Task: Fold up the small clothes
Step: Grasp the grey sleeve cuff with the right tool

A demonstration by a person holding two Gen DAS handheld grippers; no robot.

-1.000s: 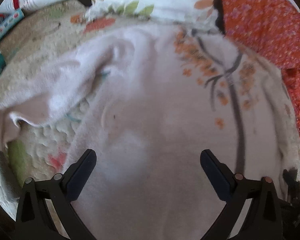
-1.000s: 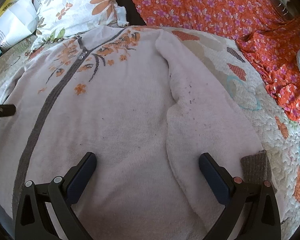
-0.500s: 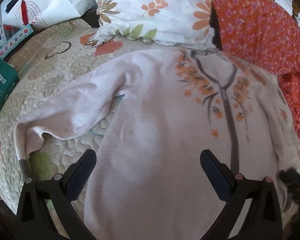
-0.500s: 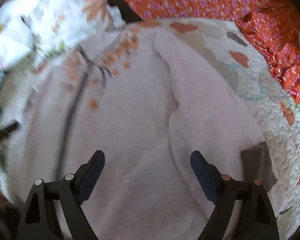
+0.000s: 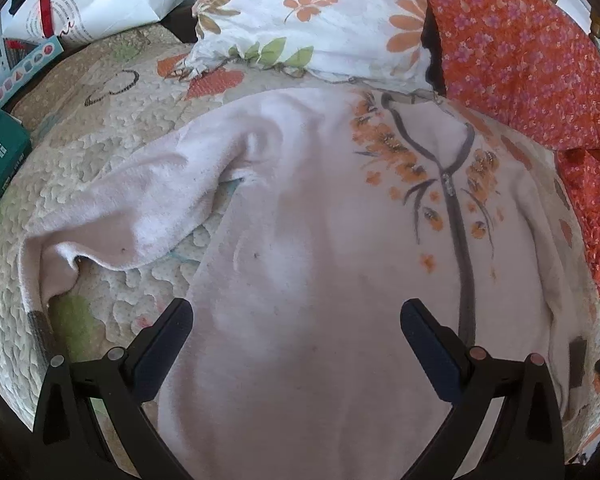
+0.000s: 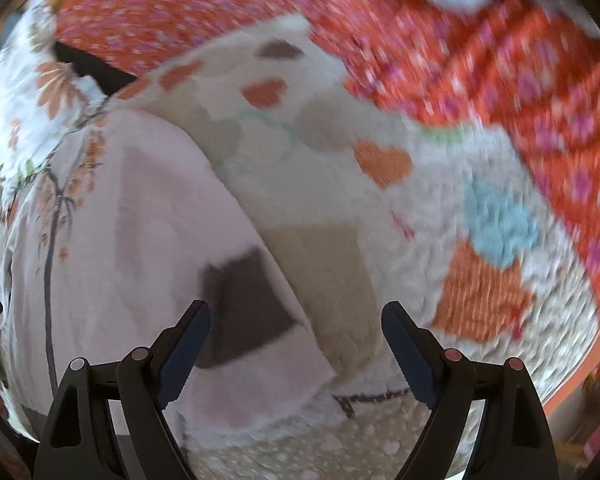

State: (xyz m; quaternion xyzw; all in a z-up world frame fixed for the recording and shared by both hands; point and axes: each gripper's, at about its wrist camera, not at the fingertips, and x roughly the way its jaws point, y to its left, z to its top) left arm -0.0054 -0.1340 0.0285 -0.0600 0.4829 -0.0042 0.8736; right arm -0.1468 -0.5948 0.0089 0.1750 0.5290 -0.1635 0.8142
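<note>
One pale pink cardigan [image 5: 300,248] — flat, orange-flowered.

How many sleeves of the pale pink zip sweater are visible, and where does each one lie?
2. One sleeve spreads out to the sweater's left side in the left wrist view, on the quilt. The other sleeve lies folded onto the body, its grey cuff near the right gripper.

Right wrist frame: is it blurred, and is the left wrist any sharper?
Right wrist view: motion blur smears the quilt and orange floral fabric; only the right gripper fingers stay crisp. Left wrist view: sharp, the pink sweater embroidery and zipper readable, with fisheye bending at the edges.
</note>
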